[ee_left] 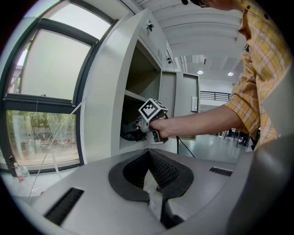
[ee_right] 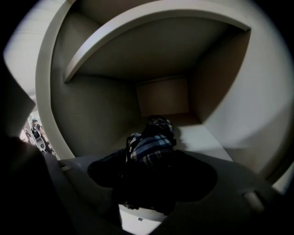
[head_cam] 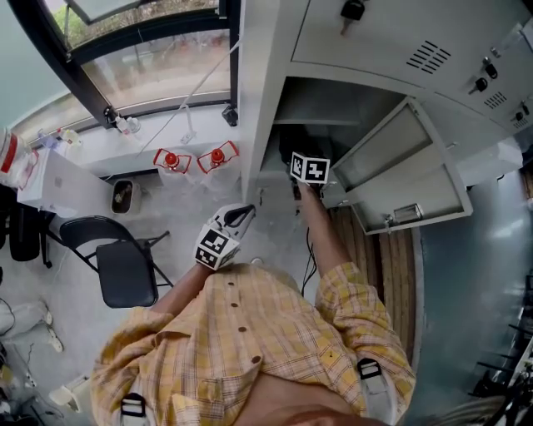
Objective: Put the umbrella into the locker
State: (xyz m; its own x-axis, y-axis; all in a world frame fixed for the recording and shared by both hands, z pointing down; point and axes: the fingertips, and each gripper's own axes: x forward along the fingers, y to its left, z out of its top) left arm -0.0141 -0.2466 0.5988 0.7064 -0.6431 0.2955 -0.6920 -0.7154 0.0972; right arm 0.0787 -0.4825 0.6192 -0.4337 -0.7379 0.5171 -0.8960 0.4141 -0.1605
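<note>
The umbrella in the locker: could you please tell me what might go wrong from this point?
1. The umbrella lies on the locker floor between the right gripper's open jaws; pulling back carelessly could snag its fabric and drag it out.
2. Its near end seems close to the front edge, so the open door might catch it when swung shut.

Blue plaid umbrella [ee_right: 151, 143], grey locker [ee_right: 98, 108]

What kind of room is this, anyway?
Probably a locker area in an office or lab building: grey metal lockers with keys, a big window and a folding chair.
</note>
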